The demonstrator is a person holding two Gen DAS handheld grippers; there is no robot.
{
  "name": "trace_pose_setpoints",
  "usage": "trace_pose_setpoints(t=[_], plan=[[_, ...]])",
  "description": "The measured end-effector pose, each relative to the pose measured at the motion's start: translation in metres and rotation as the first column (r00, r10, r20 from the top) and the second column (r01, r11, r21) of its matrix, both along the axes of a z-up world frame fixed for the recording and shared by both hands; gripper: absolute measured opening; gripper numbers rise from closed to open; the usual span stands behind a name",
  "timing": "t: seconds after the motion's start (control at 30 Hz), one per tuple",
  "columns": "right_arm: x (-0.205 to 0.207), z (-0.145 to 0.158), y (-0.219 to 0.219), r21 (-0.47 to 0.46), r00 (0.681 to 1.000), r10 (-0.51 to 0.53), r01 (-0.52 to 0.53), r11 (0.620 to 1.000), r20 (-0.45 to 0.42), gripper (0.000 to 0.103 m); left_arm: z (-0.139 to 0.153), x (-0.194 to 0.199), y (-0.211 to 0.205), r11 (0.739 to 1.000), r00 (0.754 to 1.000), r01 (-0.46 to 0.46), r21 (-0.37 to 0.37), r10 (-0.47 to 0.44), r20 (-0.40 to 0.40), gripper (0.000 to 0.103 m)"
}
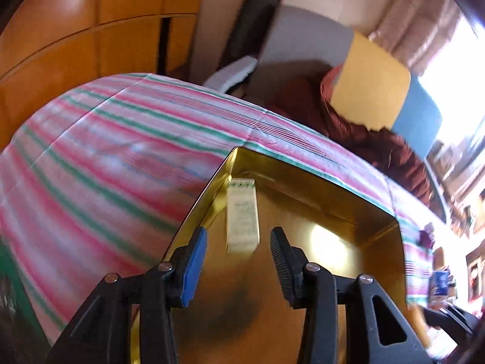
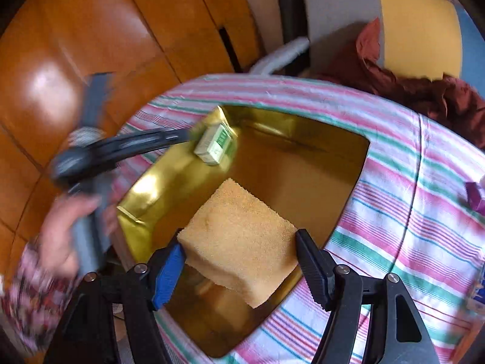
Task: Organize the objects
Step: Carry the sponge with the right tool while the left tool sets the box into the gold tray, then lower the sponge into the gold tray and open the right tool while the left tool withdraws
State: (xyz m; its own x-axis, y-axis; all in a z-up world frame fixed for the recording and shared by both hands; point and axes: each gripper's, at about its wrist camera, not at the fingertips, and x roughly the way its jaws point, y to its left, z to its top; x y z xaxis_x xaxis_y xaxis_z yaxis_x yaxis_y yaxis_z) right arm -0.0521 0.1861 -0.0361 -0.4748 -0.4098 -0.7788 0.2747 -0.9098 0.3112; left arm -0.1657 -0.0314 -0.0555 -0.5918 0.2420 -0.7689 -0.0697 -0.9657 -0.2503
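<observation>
A gold-lined open box sits on a surface covered with a pink, green and white striped cloth.

The right tool hangs over the near part of the box, grasping a yellow sponge: its blue pad presses the sponge's left side and its black pad the right side, and the sponge is lifted off the box floor.

The left tool is released, its jaws parted with nothing pressed between them. Just beyond its tips, a small white and green carton lies inside the box near the far left corner, seen blurred in the left wrist view. In the right wrist view the same carton sits against the far left wall of the box, with the left tool's fingers reaching in from the left, close beside it; blur hides whether they touch it. A hand in a patterned sleeve holds that tool's grey handle.

At the right edge of the cloth lies a small purple object. Beyond the far edge of the surface are a rust-brown garment, a yellow cushion and orange wooden panels.
</observation>
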Motion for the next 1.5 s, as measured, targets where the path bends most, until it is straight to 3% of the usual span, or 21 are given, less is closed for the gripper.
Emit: trace_pose_setpoints(t=[0.3,0.63,0.7,0.8,0.87,1.13,1.23,1.5], plan=[[-0.068,-0.022,-0.037,0.126,0.997,0.013,-0.024,0.992,0.082,0.072,-0.005,0.052,-0.022,0.994,0.997,-0.074,0.083,0.076,-0.026,0.044],[-0.129,-0.041,-0.066,0.2,0.997,-0.058,0.045,0.979,0.059,0.073,-0.011,0.061,-0.04,0.987,0.994,-0.108,0.121,0.108,0.006,0.044],[-0.135,-0.041,-0.068,0.18,0.997,-0.078,0.072,0.981,0.028,0.075,-0.012,0.063,-0.043,0.985,0.993,-0.12,0.125,0.12,0.008,0.044],[-0.143,-0.041,-0.064,0.124,0.991,-0.136,0.135,0.983,-0.002,0.089,-0.014,0.063,-0.046,0.983,0.992,-0.127,0.135,0.126,0.014,0.044],[-0.143,-0.039,-0.059,0.073,0.987,-0.16,0.159,0.985,-0.001,0.095,-0.014,0.064,-0.046,0.981,0.992,-0.129,0.142,0.128,0.016,0.044],[-0.122,-0.019,-0.04,-0.05,0.989,-0.147,0.147,0.988,0.013,0.095,-0.011,0.07,-0.032,0.984,0.995,-0.1,0.148,0.101,0.003,0.044],[-0.105,-0.01,-0.035,-0.063,0.991,-0.132,0.131,0.989,-0.004,0.095,-0.007,0.073,-0.019,0.987,0.998,-0.066,0.146,0.068,-0.006,0.044],[-0.041,0.017,-0.015,0.004,0.989,-0.1,0.101,0.995,-0.104,0.095,0.004,0.095,0.02,0.991,0.998,0.052,0.122,-0.046,-0.053,0.044]])
